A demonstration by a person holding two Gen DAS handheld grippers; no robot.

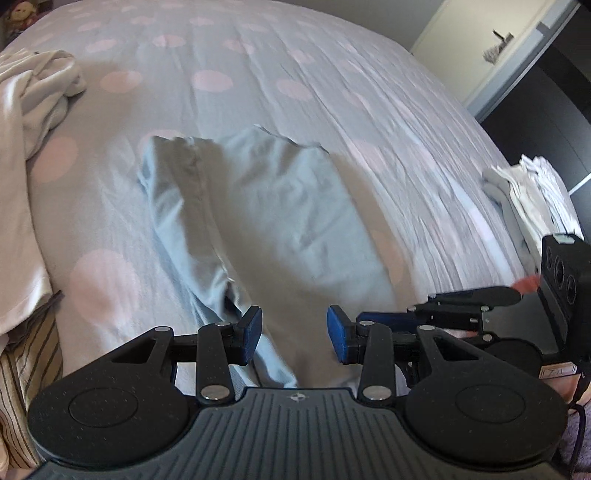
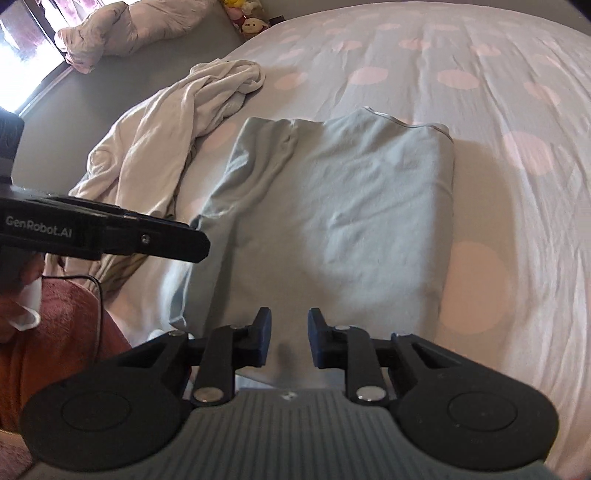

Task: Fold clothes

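Two hand-held grippers hang over a bed w/ a half-folded garment between them and the far pillows. Nearest, the left gripper [image 1: 294, 338] sits w/ its blue pads apart and nothing pinched; cloth lies below the gap, not in it. The right gripper [image 2: 289, 338] shows a narrower gap, pads also clear of the fabric, empty. No earlier view here, so only the stance is told: both tilt down toward the bedding.

Just beyond the fingertips lies the pale blue garment [image 2: 332, 206], folded into a rough rectangle, flat on the bed [image 2: 517, 110]; its near edge reaches almost under both grippers. From the left wrist view the same piece [image 1: 258, 206] has a long seamed strip running down its left side toward the left pads. A hemmed edge marks its far end.

To the garment's left, touching or nearly so, a crumpled cream garment [image 2: 177, 122] sprawls across the grey sheet w/ pink dots. At the near left edge of the left view, striped fabric [image 1: 26, 362] pokes out under it. On the bed's right edge, well apart, sits a small stack of white folded items [image 1: 535, 192].

A person's pink sleeve [image 2: 62, 325] shows low left in the right view. Farthest back: a bunched quilt [image 2: 122, 29] and soft toys [image 2: 247, 18], blurred.
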